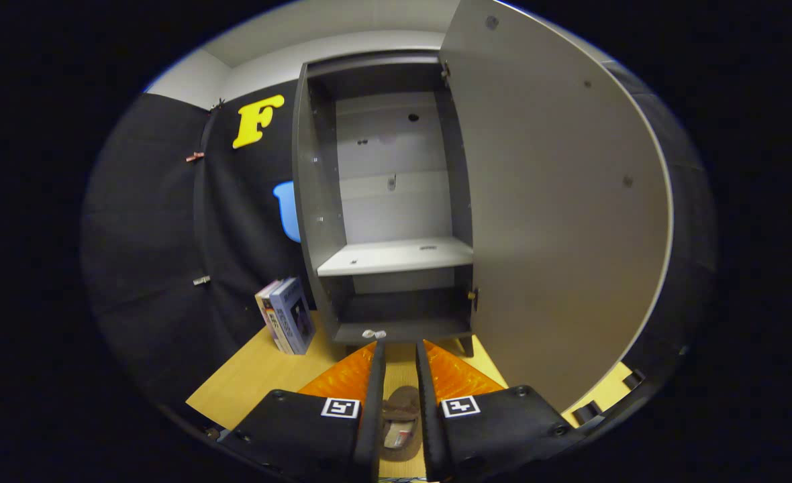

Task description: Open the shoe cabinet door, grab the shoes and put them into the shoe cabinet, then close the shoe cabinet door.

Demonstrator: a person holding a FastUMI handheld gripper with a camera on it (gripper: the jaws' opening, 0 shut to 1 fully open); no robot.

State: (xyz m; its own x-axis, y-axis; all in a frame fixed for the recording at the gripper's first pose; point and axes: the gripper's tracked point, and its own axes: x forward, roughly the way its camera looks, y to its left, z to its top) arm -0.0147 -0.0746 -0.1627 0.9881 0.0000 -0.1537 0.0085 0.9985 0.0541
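The tall dark grey shoe cabinet (315,201) stands straight ahead of me, beyond the fingers. Its door (557,201) is swung wide open to the right, with the pale inner face towards me. Inside are a light shelf (396,255) with nothing on it and a low dark bottom compartment (403,312). My gripper (401,345) points at the cabinet's foot, fingers a narrow gap apart and pressing on nothing. A brown slipper (399,416) lies on the wooden floor (255,376) below, seen through the gap between the fingers.
A couple of upright boxes (287,315) lean against the black cloth wall just left of the cabinet. Two small pale bits (374,333) sit on the cabinet's bottom front ledge. The open door closes off the right side.
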